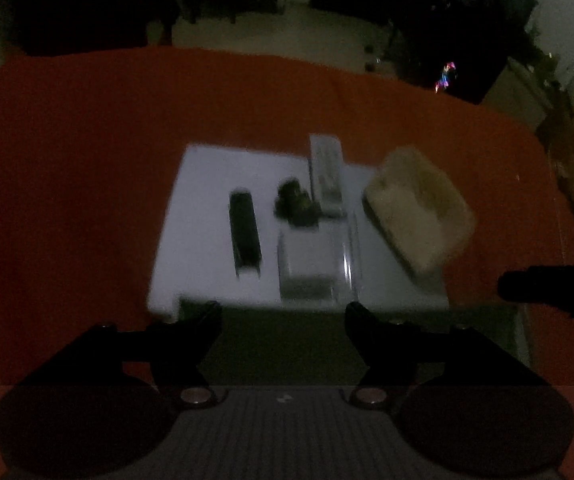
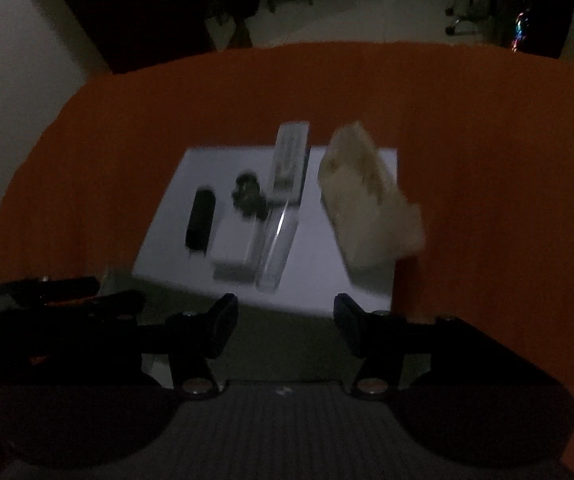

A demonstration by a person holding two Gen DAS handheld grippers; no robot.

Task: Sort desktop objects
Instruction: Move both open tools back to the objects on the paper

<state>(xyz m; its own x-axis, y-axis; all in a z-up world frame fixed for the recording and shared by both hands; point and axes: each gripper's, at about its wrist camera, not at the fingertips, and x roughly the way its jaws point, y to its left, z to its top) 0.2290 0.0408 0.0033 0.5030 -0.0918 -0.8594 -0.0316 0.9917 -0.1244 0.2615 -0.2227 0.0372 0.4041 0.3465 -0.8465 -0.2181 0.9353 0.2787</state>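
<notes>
A white mat [image 1: 203,208] [image 2: 327,256] lies on the orange table. On it sit a black bar-shaped object [image 1: 245,234] [image 2: 201,218], a small dark lumpy object [image 1: 295,202] [image 2: 249,195], a white remote-like strip [image 1: 325,172] [image 2: 289,156], a clear flat case [image 1: 317,264] [image 2: 275,244] and a beige box-like object [image 1: 419,208] [image 2: 369,200]. My left gripper [image 1: 283,316] hangs above the mat's near edge, open, nothing between its fingers. My right gripper [image 2: 285,314] is also open and holds nothing, above the same edge.
The orange table cloth [image 1: 87,140] [image 2: 487,160] spreads wide around the mat. The right gripper's finger [image 1: 547,284] shows at the right edge of the left wrist view; the left gripper's body [image 2: 47,300] shows at the lower left of the right wrist view. The room beyond is dark, with furniture.
</notes>
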